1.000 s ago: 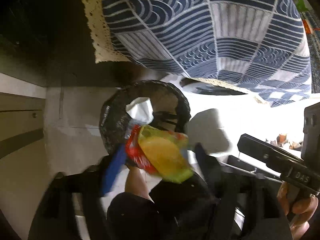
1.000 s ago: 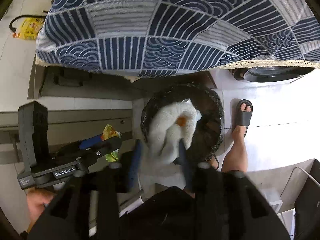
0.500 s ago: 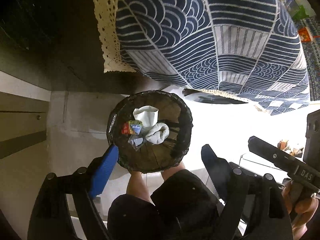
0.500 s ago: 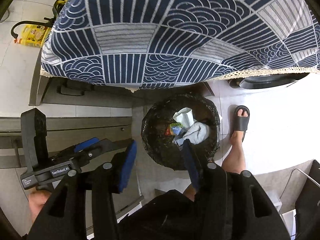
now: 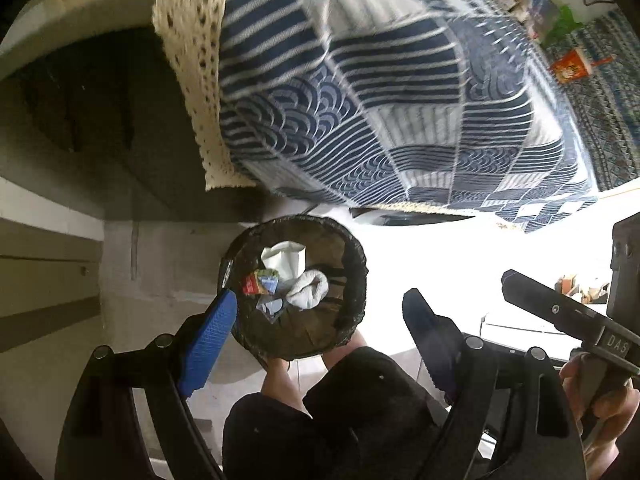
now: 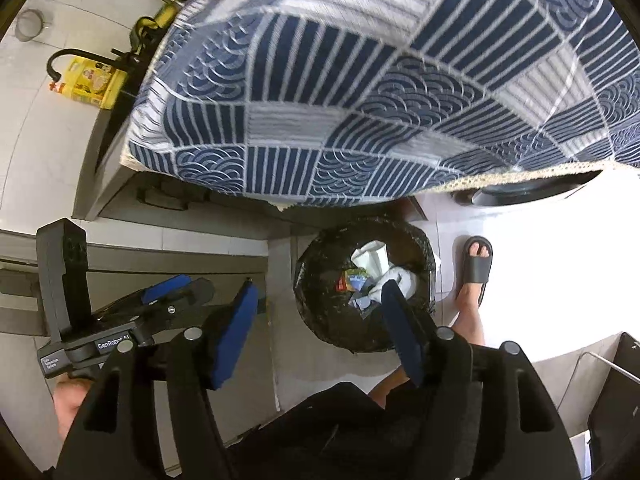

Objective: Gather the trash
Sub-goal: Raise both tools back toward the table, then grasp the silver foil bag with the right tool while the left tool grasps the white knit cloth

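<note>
black plastic is lining the trash bin (image 5: 352, 276) (image 6: 320, 312), which is standing on the pale floor (image 5: 160, 264) (image 6: 520, 248) just below the hanging edge of a blue-and-white patterned cloth (image 5: 380, 112) (image 6: 380, 100). inside the bin, a white crumpled paper (image 5: 282, 258) (image 6: 370, 254), a rolled white sock-like cloth (image 5: 310, 290) (image 6: 400, 278) and a red and green wrapper (image 5: 260, 282) (image 6: 352, 278) are lying together near the middle. the left gripper (image 5: 320, 324) (image 6: 176, 292) is hovering above the bin with its blue-padded jaws spread wide and nothing between them. the right gripper (image 6: 320, 328) (image 5: 560, 312) is hanging beside it over the bin's near rim, jaws likewise wide apart and carrying nothing. a foot in a dark slipper (image 6: 476, 266) is standing on the floor just right of the bin, and a yellow bottle (image 6: 92, 82) is sitting well apart beyond the cloth's left corner.
</note>
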`<state>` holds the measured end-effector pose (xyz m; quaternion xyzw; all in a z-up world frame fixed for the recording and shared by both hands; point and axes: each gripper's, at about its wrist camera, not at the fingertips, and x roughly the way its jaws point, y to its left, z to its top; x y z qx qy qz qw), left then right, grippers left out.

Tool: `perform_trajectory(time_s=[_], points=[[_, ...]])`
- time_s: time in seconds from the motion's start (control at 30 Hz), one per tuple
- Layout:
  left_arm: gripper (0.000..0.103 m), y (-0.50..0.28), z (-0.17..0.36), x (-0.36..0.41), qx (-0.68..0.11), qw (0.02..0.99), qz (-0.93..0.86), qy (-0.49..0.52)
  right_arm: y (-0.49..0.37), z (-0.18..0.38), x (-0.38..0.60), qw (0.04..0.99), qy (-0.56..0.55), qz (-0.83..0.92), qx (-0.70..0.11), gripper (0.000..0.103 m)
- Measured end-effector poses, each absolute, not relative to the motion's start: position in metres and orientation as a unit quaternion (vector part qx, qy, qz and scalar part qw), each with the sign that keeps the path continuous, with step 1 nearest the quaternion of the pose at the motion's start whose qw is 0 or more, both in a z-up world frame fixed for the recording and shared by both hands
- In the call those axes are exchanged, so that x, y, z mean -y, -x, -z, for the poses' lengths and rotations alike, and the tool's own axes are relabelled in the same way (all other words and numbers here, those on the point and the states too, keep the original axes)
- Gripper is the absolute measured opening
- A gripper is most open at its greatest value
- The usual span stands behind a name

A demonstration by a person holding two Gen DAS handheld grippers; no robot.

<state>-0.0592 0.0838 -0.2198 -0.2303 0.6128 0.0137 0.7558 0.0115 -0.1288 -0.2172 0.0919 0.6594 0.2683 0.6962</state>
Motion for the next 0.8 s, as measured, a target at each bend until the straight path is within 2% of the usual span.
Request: perform_trajectory(time_s=[0.43,0.47,0.53,0.67,0.73,0.8], points=[[0.083,0.058,0.145,-0.088,-0.548,0.81,0.003,0.211,-0.007,0.135,0.148,0.749,-0.11,-0.283,-0.589,0.065],[0.083,0.056,0.138,-0.088,-0.541,0.815,0.004,0.21,-0.008,0.129,0.149,0.754,-0.11,-0.283,-0.582,0.067],[0.083,0.054,0.125,-0.089,-0.528,0.824,0.006,0.206,-0.01,0.11,0.152,0.768,-0.112,-0.285,-0.563,0.079],[0.088,0.048,0.097,-0.09,-0.502,0.842,0.009,0.197,-0.013,0.079,0.158,0.788,-0.112,-0.293,-0.53,0.08],[0.088,0.044,0.084,-0.089,-0.491,0.849,0.013,0.192,-0.017,0.066,0.16,0.798,-0.107,-0.295,-0.515,0.088],[0.089,0.04,0.073,-0.088,-0.483,0.856,0.016,0.186,-0.021,0.051,0.162,0.807,-0.101,-0.298,-0.499,0.089]])
